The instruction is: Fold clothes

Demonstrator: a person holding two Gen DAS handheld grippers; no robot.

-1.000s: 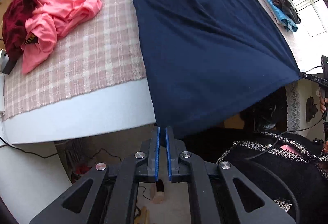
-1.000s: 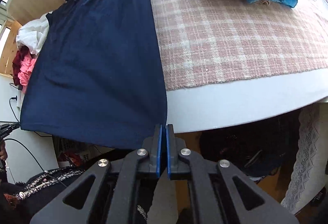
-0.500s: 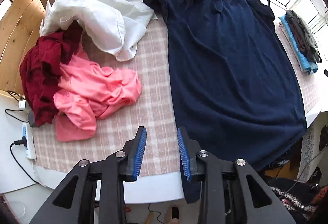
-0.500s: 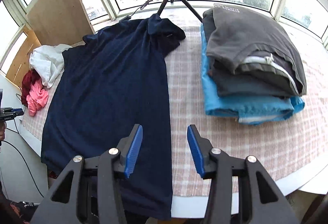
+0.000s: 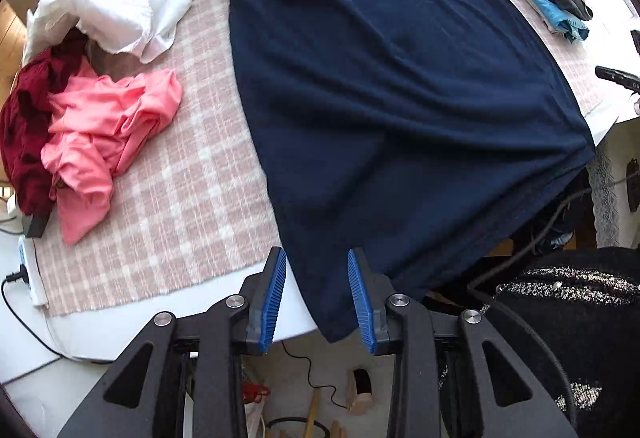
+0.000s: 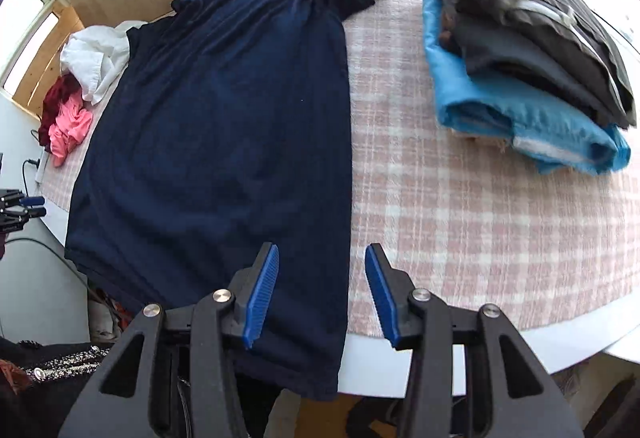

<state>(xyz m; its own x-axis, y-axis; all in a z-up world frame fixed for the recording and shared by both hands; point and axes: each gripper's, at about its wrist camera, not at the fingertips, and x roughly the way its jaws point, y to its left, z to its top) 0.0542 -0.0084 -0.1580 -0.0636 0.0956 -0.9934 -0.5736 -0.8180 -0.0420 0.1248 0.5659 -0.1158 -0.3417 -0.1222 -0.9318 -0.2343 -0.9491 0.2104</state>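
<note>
Navy shirt (image 5: 400, 97) spread flat on table (image 6: 500, 222) (hem overhanging edge). Left gripper (image 5: 316, 302) and right gripper (image 6: 320, 294) both released, grasping nothing.

The navy garment (image 5: 400, 97) has its far collar cut off by the picture's top edge. Its near hem hangs over the worktop (image 6: 500, 354) edge. A dark red garment (image 5: 24, 125) lies partly buried under pink clothing (image 5: 104, 125).
</note>
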